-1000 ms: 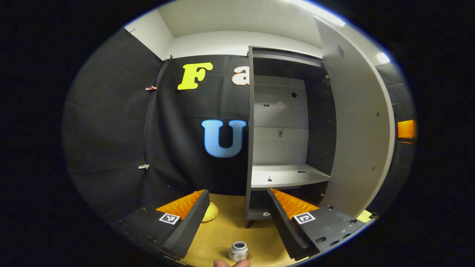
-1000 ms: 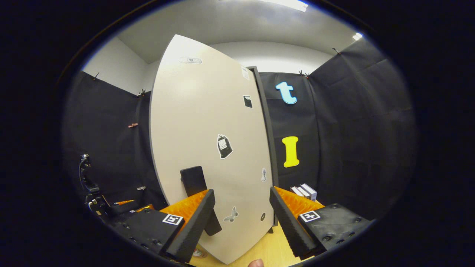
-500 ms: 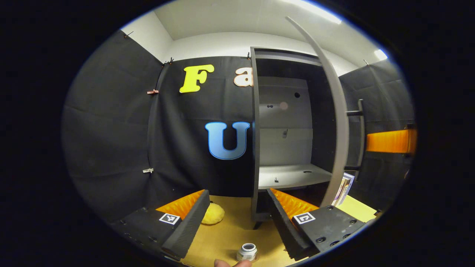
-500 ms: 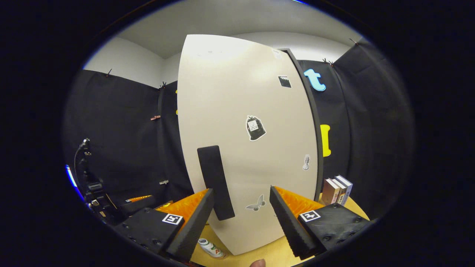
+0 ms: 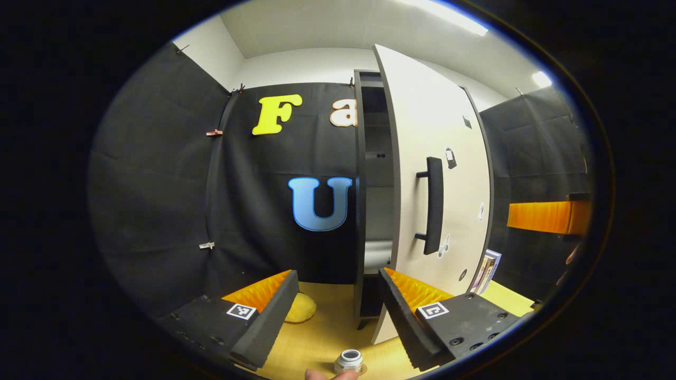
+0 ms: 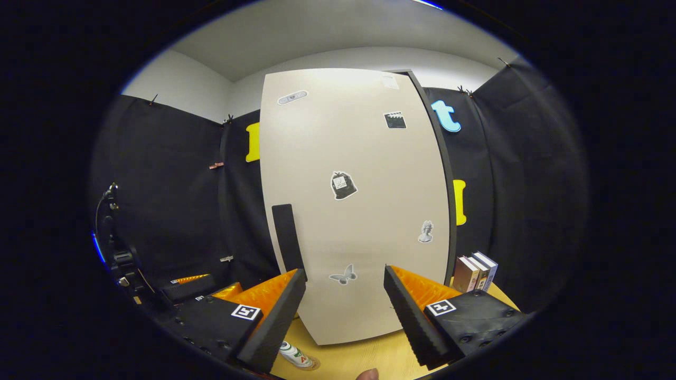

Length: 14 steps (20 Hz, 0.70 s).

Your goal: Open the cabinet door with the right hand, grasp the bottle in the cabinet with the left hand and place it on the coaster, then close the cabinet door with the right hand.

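The tall cabinet (image 5: 361, 211) stands at the back, and its pale door (image 5: 438, 158) with a dark bar handle (image 5: 434, 206) is nearly closed, leaving a narrow gap. In the left gripper view the small white bottle (image 5: 349, 361) stands on the coaster (image 5: 362, 368) on the wooden table, just below my open, empty left gripper (image 5: 338, 311). In the right gripper view my right gripper (image 6: 343, 311) is open and faces the door (image 6: 359, 211) close up, right of the handle (image 6: 288, 237). I cannot tell whether it touches the door. The bottle (image 6: 296, 356) is at lower left.
A yellow soft object (image 5: 300, 309) lies on the table left of the cabinet foot. Several books (image 6: 475, 272) stand to the right of the cabinet. The other gripper (image 6: 185, 285) and its cable are at the left of the right gripper view.
The door has swung from wide open to nearly closed, hiding most of the shelves. My right gripper followed it inward. The left gripper and the bottle have barely moved.
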{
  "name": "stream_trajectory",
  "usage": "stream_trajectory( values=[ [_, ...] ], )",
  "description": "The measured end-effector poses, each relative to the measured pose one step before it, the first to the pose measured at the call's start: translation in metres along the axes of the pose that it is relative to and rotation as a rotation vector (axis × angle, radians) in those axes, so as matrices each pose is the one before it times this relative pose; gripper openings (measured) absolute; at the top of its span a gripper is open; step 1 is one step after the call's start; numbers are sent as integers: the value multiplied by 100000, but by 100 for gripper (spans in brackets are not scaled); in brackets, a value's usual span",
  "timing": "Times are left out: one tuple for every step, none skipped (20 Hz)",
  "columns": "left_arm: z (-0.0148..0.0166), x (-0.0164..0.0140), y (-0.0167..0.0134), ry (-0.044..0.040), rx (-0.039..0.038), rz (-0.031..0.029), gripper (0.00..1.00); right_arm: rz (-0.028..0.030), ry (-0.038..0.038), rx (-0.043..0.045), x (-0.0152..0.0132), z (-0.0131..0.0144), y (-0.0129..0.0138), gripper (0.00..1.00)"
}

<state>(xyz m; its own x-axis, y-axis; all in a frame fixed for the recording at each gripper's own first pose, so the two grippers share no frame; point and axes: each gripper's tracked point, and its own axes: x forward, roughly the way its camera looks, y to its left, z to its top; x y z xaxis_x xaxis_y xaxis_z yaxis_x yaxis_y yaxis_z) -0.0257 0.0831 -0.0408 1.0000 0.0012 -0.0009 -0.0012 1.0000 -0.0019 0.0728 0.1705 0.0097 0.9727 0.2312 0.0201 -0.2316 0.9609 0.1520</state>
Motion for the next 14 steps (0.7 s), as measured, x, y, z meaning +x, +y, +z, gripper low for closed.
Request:
stream_trajectory(
  values=[
    [119,-81,-250,-371,206,-605,95,-738,-250,-265,-74,119,-350,98],
    [167,16,-329,-445,-75,-999,95,-1044,-220,-109,-118,150,-432,98],
    [190,-55,-393,-456,-185,-934,95,-1107,-111,-35,-145,120,-497,98],
    [158,-134,-357,-329,-195,-937,95,-1044,-336,-71,-168,163,-470,98],
    [118,-32,-326,-199,-96,-796,95,-1263,-347,-116,-191,210,-536,98],
    [16,-125,-244,91,-204,-544,95,-1244,-425,-17,-197,223,-529,98],
    [42,-78,-450,234,-460,-990,97,-1438,-291,-133,-180,141,-498,98],
    [-83,-70,-453,298,-814,-1204,95,-1204,-279,-215,-261,131,-521,98],
    [-166,-31,-402,735,-1111,-1031,95,-1196,-97,-441,-198,58,-484,98],
    [-160,-210,-254,555,-1074,-757,95,-1337,-68,-563,-297,30,-598,98],
    [6,-188,-229,321,-773,-429,94,-1109,30,-409,-318,-6,-466,98],
    [96,-155,-188,-6,-267,-269,95,-1135,43,-82,-276,14,-561,98],
    [87,-221,-128,89,144,-55,95,-903,-86,12,-256,2,-335,98],
    [17,-115,-152,2,459,-69,95,-1063,-251,-315,-316,79,-462,98]
  ],
)
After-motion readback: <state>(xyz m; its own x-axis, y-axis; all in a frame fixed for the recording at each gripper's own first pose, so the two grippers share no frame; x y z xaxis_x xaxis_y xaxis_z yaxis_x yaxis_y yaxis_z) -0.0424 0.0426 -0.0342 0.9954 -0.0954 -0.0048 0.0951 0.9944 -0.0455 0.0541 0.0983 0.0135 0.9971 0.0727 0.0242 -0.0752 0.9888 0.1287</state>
